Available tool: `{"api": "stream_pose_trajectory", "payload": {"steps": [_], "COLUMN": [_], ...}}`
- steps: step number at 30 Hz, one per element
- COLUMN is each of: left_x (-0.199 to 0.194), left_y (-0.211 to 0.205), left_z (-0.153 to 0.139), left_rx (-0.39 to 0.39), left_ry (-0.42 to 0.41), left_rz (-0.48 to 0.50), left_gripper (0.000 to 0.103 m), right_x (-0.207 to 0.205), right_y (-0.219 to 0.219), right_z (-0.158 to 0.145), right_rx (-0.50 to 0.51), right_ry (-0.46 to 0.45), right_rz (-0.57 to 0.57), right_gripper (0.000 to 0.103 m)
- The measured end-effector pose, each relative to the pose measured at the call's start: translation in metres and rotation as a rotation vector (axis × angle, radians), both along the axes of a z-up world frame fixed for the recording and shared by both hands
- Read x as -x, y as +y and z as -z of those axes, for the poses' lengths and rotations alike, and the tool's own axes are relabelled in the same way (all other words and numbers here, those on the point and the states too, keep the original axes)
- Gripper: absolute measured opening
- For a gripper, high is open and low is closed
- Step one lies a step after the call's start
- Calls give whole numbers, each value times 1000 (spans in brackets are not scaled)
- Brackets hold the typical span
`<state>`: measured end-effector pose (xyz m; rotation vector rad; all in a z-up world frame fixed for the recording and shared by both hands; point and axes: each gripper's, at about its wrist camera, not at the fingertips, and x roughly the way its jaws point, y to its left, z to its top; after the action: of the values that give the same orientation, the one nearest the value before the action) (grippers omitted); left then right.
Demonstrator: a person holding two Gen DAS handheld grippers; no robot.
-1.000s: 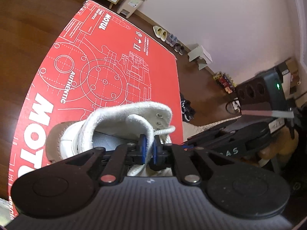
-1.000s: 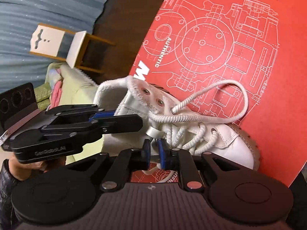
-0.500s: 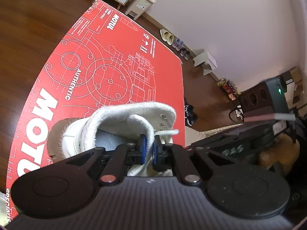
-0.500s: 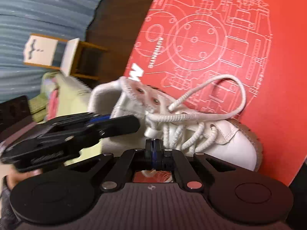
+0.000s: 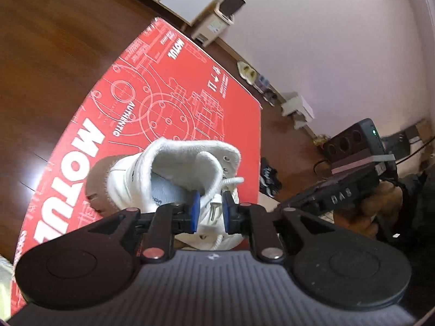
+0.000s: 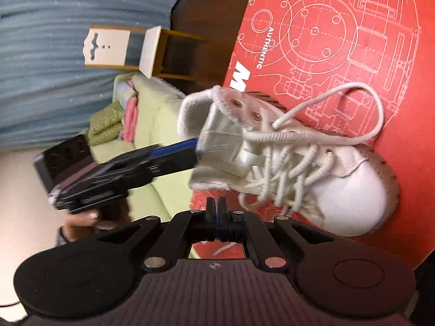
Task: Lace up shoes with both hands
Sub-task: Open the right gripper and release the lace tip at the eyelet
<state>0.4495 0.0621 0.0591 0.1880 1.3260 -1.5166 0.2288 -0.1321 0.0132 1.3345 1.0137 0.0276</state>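
White leather shoe [image 6: 312, 163] is seen lying on a red board [image 6: 407, 54]. The left hand-held gripper [image 5: 210, 207] is opening around a lace tip [image 5: 214, 208] (pads apart); the right hand-held gripper [image 6: 216, 217] is pressed together.

This is a home living room: dark wooden floor [image 5: 54, 40], shoes in a row [image 5: 258, 81] along the white wall [image 5: 326, 40], a green sofa [image 6: 152, 108], a small chair [image 6: 122, 49], a blue curtain [image 6: 68, 13].

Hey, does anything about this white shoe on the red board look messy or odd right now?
Yes. The white high-top shoe is only partly laced: its top two eyelets stand empty, and one white lace trails in a loose loop onto the red board.
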Motion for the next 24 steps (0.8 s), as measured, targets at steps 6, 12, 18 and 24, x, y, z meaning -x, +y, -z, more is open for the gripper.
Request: {"api": "stream_pose_trajectory", "payload": {"steps": [6,12,18,24], "left_x": [25,25,21,25], "left_y": [4,-21,-39,-39], "left_z": [-19,-10,5,6], "left_rx": [45,37,13,18], "left_ry": [-180,-221,-197,-183], "left_rz": [24,119,175,202], "left_gripper": [12,12,6,3], "right_x": [-4,-11,-16,-18], "right_y": [-3,3,12,17], "right_z": [1,0,6,9], "right_rx": [77,133,141,163], "right_ry": [44,79,131,139], "right_rz": [72,72,94,118], "right_gripper": [18,21,20,18]}}
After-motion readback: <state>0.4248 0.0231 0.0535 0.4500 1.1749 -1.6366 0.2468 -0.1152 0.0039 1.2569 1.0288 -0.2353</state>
